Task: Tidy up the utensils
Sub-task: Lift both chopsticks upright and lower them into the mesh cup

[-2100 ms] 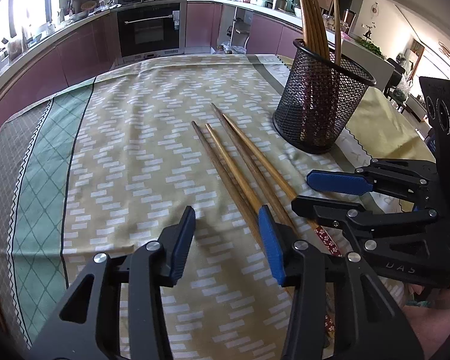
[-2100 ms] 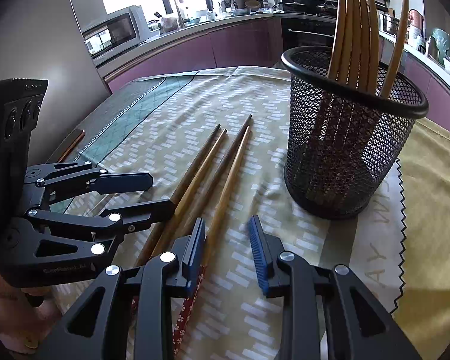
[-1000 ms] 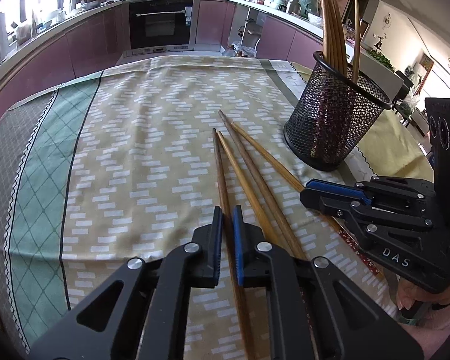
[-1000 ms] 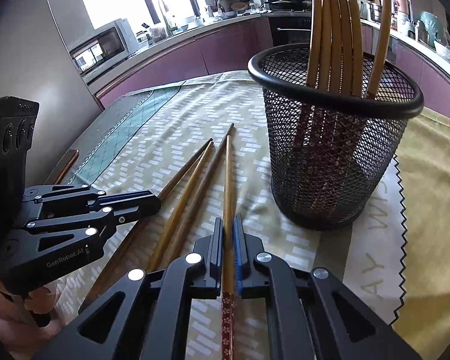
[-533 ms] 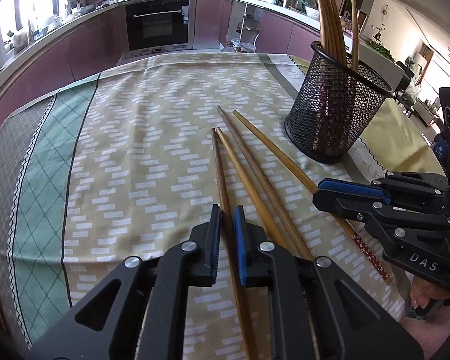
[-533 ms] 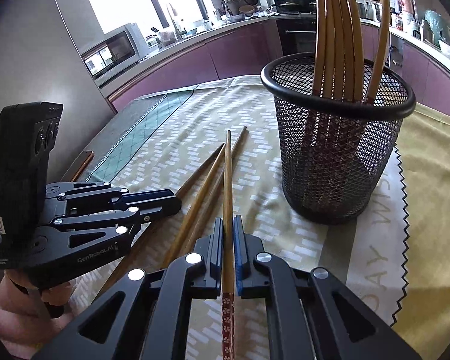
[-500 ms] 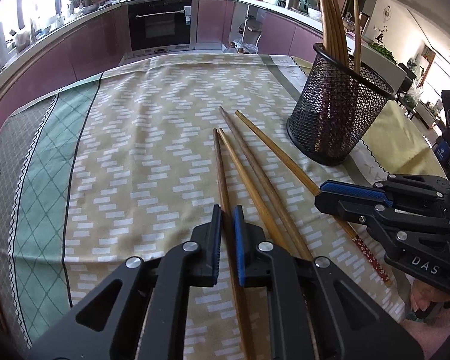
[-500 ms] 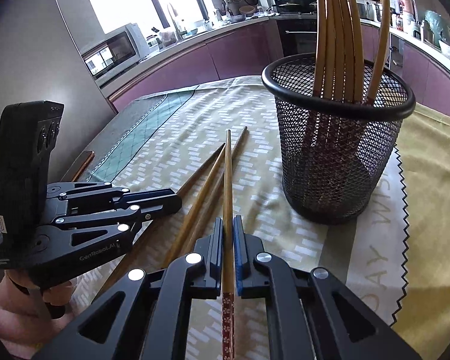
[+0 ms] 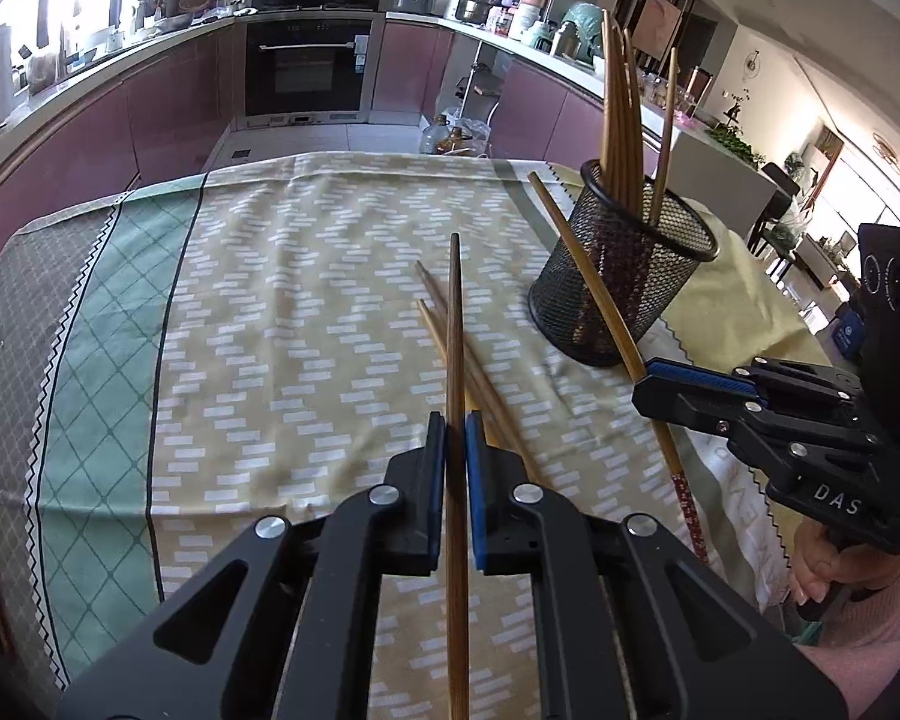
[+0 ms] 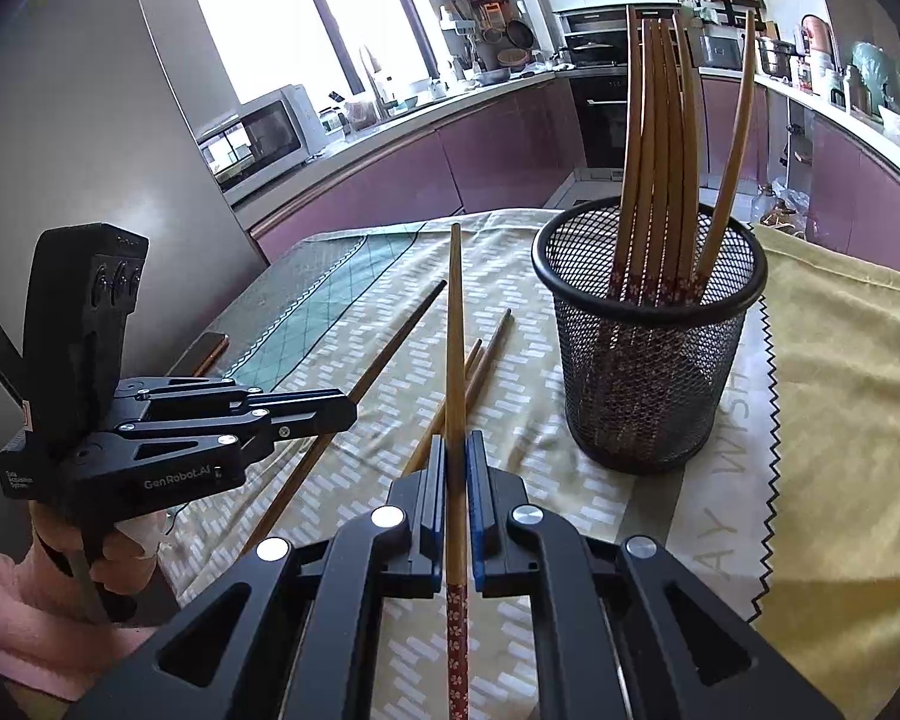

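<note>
At the bottom centre of each wrist view the jaws are clamped on a chopstick: the left gripper (image 9: pixel 456 438) pinches a plain brown chopstick (image 9: pixel 455 324), the right gripper (image 10: pixel 456 456) a flower-ended chopstick (image 10: pixel 455 360), both lifted off the tablecloth (image 9: pixel 270 312). Beyond them, two loose chopsticks (image 9: pixel 444 324) lie mid-frame. At upper right the mesh cup (image 10: pixel 648 372) already holds several chopsticks, so I'd say over half is done; four remain.
</note>
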